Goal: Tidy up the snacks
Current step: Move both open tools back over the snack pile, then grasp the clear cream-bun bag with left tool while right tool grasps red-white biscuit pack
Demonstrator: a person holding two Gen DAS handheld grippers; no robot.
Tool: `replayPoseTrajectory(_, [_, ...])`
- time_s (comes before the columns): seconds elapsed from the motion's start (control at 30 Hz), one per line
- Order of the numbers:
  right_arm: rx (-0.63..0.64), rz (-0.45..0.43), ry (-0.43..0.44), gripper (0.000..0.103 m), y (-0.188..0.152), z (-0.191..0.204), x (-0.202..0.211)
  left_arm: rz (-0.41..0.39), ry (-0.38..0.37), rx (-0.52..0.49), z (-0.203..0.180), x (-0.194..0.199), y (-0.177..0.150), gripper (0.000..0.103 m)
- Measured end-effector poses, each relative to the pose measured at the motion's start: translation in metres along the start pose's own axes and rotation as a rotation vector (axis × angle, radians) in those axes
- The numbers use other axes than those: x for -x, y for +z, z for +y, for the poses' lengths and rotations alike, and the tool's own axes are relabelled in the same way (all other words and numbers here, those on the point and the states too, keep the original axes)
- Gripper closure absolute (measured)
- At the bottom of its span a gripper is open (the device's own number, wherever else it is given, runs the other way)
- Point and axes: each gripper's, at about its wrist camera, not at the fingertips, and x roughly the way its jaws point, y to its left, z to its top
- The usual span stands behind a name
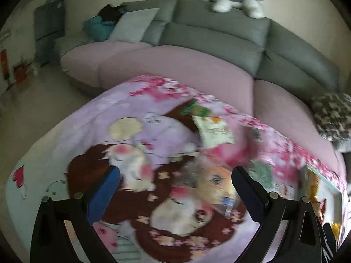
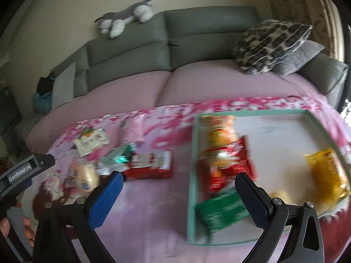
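Both views are smeared with motion blur, so fine print on the wrappers is unreadable. The right tool (image 2: 177, 188) hangs with its jaws spread wide and nothing between them, above a desk draped in a pink cartoon-print cloth (image 2: 153, 208). Under its right finger sits a shallow teal tray (image 2: 194, 153), and inside it lie a red-and-yellow snack bag (image 2: 221, 149), a green packet (image 2: 221, 214) near the front left corner, and a yellow packet (image 2: 329, 175) over at the right side. Loose snacks wait on the cloth left of the tray: a red box (image 2: 151, 164), a crumpled green-foil wrapper (image 2: 118, 155) just beside it, a wrapped bun (image 2: 84, 175), a white sachet (image 2: 92, 141) and a pink packet (image 2: 133, 128) farther back. The left tool (image 1: 175, 183) is spread open too, gripping nothing, hovering over the cloth with an orange-toned wrapped snack (image 1: 217, 182) between and beyond its fingers; a white sachet (image 1: 215, 132) lies farther off. A hand (image 2: 26, 230) holds the left tool's grip at the lower left of the right view. Behind the desk runs a grey sofa (image 2: 197, 41) with a plush husky (image 2: 127, 15) on its back.
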Motion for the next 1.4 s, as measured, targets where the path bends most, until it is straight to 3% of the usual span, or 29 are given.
replayPoseTrajectory(0.17, [0.040, 0.025, 0.048, 0.000, -0.006, 0.025, -0.011, 0.012, -0.008, 0.014, 0.019, -0.012, 0.003, 0.002])
replayPoseTrajectory(0.4, [0.149, 0.078, 0.007, 0.000, -0.014, 0.048, -0.030, -0.006, -0.079, -0.040, 0.009, -0.023, 0.002, 0.002])
replayPoseTrajectory(0.77, [0.229, 0.115, -0.035, 0.000, -0.001, 0.062, -0.064, 0.128, -0.210, -0.119, -0.032, -0.048, -0.005, 0.001])
replayPoseTrajectory(0.9, [0.251, 0.149, -0.051, 0.000, -0.004, 0.064, -0.079, 0.173, -0.213, -0.128, -0.042, -0.060, -0.010, 0.002])
replayPoseTrajectory(1.27, [0.248, 0.184, -0.067, 0.016, -0.001, 0.057, -0.104, 0.209, -0.168, -0.148, -0.054, -0.078, -0.016, 0.002])
replayPoseTrajectory(1.4, [0.240, 0.185, -0.063, 0.027, -0.001, 0.057, -0.107, 0.213, -0.165, -0.141, -0.053, -0.079, -0.016, 0.002])
